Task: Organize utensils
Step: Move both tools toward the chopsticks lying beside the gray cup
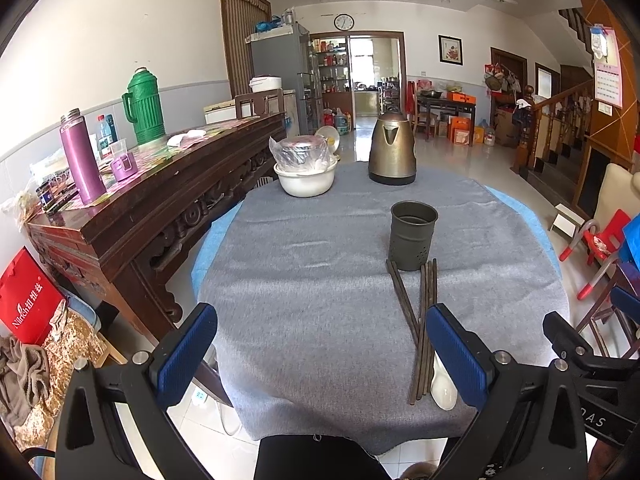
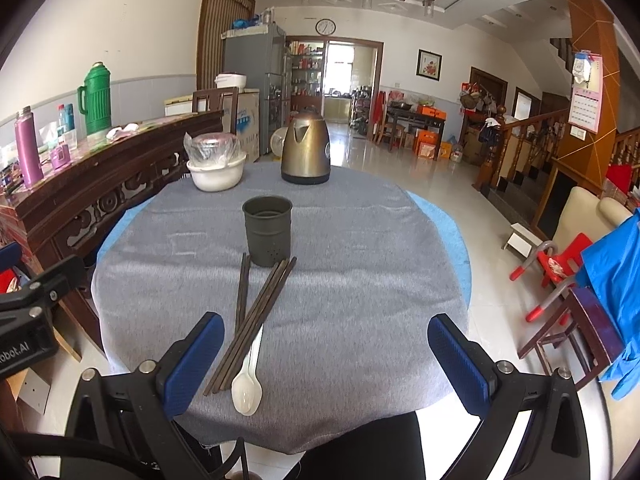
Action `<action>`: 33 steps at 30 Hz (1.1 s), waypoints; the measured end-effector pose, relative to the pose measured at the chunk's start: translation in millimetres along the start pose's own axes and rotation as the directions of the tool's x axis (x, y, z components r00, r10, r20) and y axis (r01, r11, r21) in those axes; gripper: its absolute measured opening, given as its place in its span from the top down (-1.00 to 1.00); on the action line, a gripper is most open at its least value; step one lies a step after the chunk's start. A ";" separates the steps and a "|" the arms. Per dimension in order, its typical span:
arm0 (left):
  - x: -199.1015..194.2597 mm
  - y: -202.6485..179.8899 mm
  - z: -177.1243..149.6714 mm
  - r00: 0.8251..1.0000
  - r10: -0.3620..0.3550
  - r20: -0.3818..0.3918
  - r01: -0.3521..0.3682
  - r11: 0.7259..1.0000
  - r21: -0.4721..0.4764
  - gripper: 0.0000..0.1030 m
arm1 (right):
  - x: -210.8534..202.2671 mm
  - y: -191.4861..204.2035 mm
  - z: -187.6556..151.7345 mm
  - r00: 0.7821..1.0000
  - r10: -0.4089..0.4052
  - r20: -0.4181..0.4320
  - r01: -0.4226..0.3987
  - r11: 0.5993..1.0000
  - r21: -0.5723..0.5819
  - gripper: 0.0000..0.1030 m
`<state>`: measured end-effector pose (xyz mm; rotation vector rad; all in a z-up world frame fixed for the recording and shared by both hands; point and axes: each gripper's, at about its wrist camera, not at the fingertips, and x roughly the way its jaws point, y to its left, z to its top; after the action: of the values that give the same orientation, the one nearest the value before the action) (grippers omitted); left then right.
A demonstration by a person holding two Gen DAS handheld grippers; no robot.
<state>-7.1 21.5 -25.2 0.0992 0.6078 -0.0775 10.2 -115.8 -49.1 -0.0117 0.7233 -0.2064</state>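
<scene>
A dark metal utensil holder (image 1: pixel 413 235) (image 2: pixel 267 229) stands upright and empty on the grey tablecloth (image 1: pixel 312 280) (image 2: pixel 352 280). Several dark chopsticks (image 1: pixel 424 320) (image 2: pixel 252 320) lie on the cloth in front of it, pointing toward me. Two stacked white plastic spoons (image 2: pixel 248 384) lie beside them; in the left wrist view the spoon bowl (image 1: pixel 444 386) peeks from behind the right finger. My left gripper (image 1: pixel 320 356) is open and empty above the near table edge, left of the chopsticks. My right gripper (image 2: pixel 326 364) is open and empty, right of the spoons.
A bronze kettle (image 1: pixel 392 152) (image 2: pixel 306 152) and a white basin holding a plastic-wrapped pot (image 1: pixel 306 168) (image 2: pixel 216 164) stand at the table's far side. A wooden sideboard (image 1: pixel 132 200) with flasks runs along the left. Red chairs (image 2: pixel 560 272) stand at the right.
</scene>
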 end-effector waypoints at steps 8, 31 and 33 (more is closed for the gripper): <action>16.5 -4.2 -4.3 0.999 -0.002 -0.042 0.003 1.000 0.007 -1.00 | 20.9 -6.7 -7.8 0.997 -0.006 -0.070 0.008 0.999 0.032 -0.99; 112.2 -43.1 -10.4 0.967 0.028 -0.255 -0.016 0.999 0.051 -1.00 | 115.5 -41.4 -5.1 0.973 -0.009 -0.231 0.025 0.998 0.066 -0.99; 118.9 -46.6 -9.1 0.963 0.033 -0.267 -0.019 0.998 0.054 -1.00 | 123.4 -44.6 -2.9 0.971 -0.007 -0.241 0.024 0.997 0.069 -0.99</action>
<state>80.3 -28.8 -104.0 0.1685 0.8751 -0.0544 90.2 -183.0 -128.5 0.0775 0.9573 -0.2514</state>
